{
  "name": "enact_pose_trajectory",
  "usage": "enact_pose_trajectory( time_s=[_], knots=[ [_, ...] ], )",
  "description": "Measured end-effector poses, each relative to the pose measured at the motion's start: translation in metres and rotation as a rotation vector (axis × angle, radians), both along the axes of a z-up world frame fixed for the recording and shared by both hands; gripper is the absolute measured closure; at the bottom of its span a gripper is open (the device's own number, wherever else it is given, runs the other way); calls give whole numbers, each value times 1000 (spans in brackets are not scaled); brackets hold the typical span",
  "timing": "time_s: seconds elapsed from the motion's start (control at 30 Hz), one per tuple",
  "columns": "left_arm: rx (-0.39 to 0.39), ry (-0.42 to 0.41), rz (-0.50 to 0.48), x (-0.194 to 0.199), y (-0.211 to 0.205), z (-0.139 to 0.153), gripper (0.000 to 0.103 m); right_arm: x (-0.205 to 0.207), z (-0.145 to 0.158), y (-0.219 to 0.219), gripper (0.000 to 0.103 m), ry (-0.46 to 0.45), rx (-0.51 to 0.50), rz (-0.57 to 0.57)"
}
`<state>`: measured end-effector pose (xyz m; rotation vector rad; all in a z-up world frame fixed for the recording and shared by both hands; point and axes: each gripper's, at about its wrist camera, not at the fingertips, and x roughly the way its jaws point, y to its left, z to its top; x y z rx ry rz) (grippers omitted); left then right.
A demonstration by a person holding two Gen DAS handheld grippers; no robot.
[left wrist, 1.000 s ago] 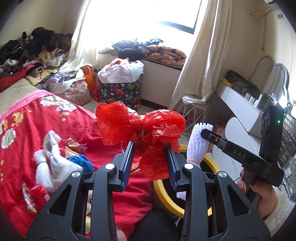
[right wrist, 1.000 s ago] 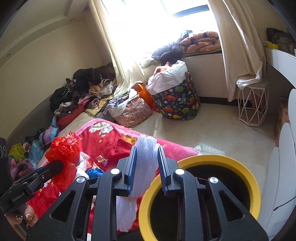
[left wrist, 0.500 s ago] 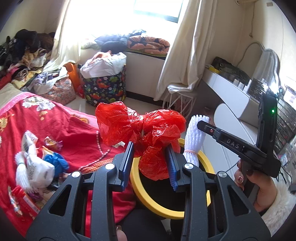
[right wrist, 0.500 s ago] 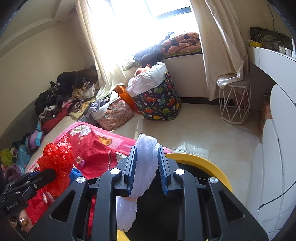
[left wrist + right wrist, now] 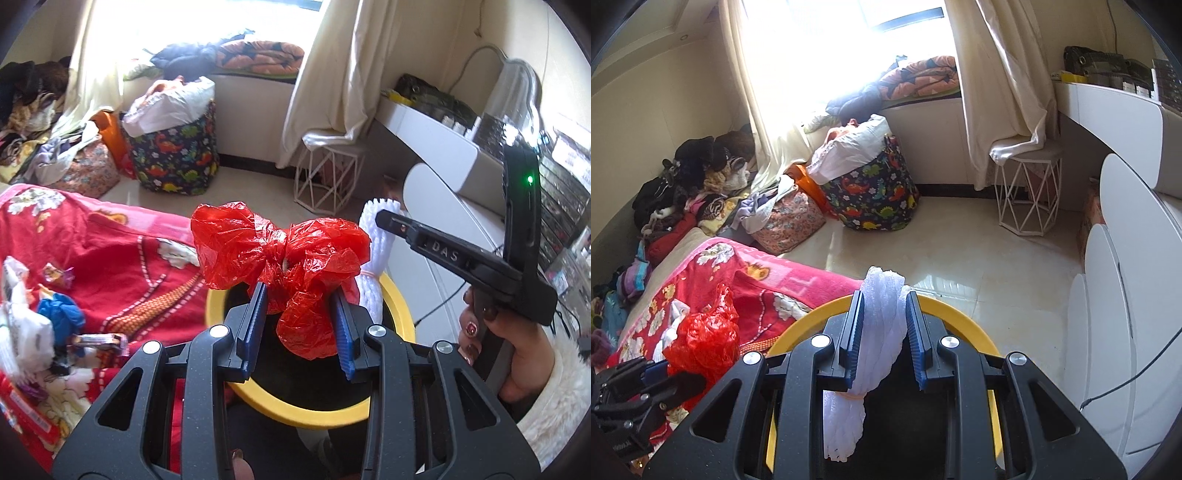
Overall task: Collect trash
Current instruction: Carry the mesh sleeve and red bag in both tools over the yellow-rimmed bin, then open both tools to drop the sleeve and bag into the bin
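The left gripper point(image 5: 299, 295) has its blue pads closed on a crumpled red plastic bag point(image 5: 280, 251), which bulges up and out above the fingertips like a bow. The right gripper point(image 5: 882, 325) is pinched nearly shut on a bundle of white foam netting point(image 5: 882, 314), tied with a thin band below the pads, its loose end hanging down between the black arms. Both pieces of trash hang above a bin with a yellow rim point(image 5: 964, 314) and a dark inside, which stands on the floor just beside the bed. In the left wrist view a hand point(image 5: 517, 354) with dark painted nails and a white fluffy sleeve holds the right gripper. On the red flowered blanket point(image 5: 110, 251) to the left lie more scraps: a blue crumpled piece point(image 5: 59, 310) and white wrappers point(image 5: 22, 332). Farther off stand a dinosaur-print basket point(image 5: 875, 192), a white wire stool point(image 5: 1027, 195) and pale curtains point(image 5: 1001, 74) by a bright window.
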<state>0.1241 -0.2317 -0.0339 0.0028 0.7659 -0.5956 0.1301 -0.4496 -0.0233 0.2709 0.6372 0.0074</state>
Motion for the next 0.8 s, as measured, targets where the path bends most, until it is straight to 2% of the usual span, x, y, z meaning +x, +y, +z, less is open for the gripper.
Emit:
enact_pose_trajectory(
  time_s=[0.3, 0.37, 0.43, 0.53, 0.67, 0.8],
  knots=[
    [15, 44, -54, 3, -19, -18, 75, -1, -11, -17, 76, 15, 18, -40],
    [8, 55, -62, 3, -20, -21, 68, -1, -12, -19, 66, 16, 25, -48],
    [1, 54, -62, 3, -19, -22, 43, -2, -13, -22, 57, 18, 39, -55],
    [-13, 44, -51, 2, -16, -21, 22, -2, -14, -23, 49, 25, 51, -63],
    [-25, 25, -11, 2, -8, -18, 12, -4, -9, -16, 38, 17, 35, -52],
    [-42, -13, 46, 1, 5, -10, 11, -7, 0, 1, 29, -11, -6, -20]
  ],
)
